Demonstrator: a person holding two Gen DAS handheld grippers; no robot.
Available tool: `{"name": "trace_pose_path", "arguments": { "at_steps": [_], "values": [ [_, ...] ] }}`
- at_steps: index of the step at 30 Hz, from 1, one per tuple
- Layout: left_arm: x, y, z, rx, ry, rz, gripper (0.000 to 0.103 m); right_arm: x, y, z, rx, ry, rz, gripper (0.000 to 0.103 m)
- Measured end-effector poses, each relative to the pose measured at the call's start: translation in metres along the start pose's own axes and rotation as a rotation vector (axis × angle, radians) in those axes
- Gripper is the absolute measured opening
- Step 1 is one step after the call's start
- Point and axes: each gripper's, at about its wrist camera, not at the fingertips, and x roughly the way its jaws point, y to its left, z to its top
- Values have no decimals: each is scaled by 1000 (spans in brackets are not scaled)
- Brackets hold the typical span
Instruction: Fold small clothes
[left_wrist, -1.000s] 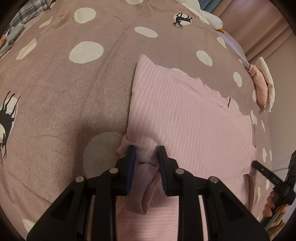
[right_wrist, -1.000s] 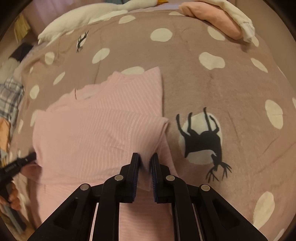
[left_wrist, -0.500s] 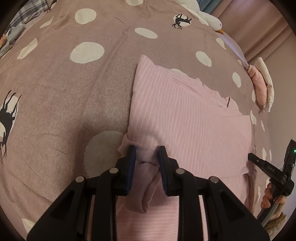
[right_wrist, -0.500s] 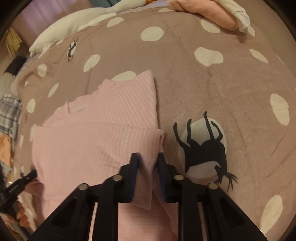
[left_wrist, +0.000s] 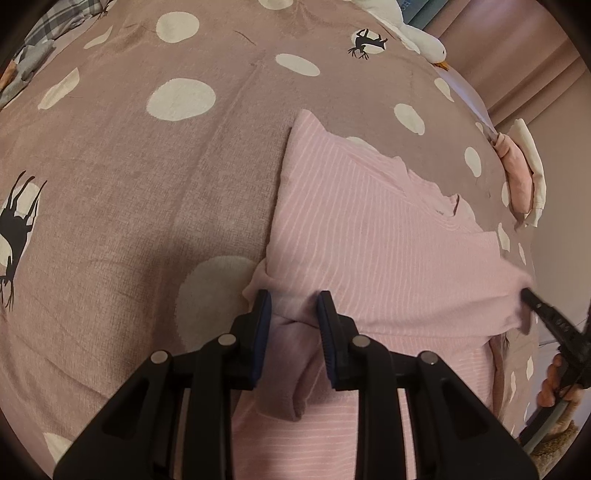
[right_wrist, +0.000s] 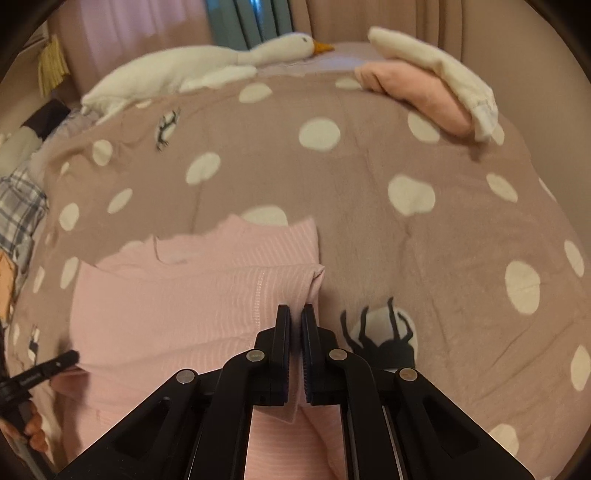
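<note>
A pink striped garment (left_wrist: 373, 229) lies on the spotted brown blanket (left_wrist: 147, 192), its near part doubled back over the rest. My left gripper (left_wrist: 293, 310) is shut on a bunched fold at the garment's left near corner. My right gripper (right_wrist: 295, 317) is shut on the folded edge at the garment's (right_wrist: 192, 302) right near corner and holds it just above the blanket (right_wrist: 424, 258). Each gripper's tip shows at the edge of the other view.
A folded pink and white stack (right_wrist: 432, 85) lies at the far right of the blanket. A white goose plush (right_wrist: 207, 62) lies along the back. Plaid cloth (right_wrist: 18, 206) lies at the left edge. Curtains hang behind.
My right gripper has closed tighter on the fold and carried it away from me over the garment. The left gripper has hardly moved.
</note>
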Motion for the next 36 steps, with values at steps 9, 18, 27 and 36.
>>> {"name": "trace_pose_path", "arguments": {
  "at_steps": [9, 18, 27, 36],
  "values": [
    [3, 1, 2, -3, 17, 0, 26, 37, -3, -28, -2, 95, -53, 6],
    [6, 2, 3, -23, 26, 5, 26, 40, -4, -30, 13, 97, -53, 6],
    [9, -5, 2, -7, 14, 36, 35, 42, -5, -33, 15, 90, -47, 6],
    [11, -11, -1, 22, -2, 54, 46, 42, -4, -36, 4, 76, -61, 6]
  ]
}}
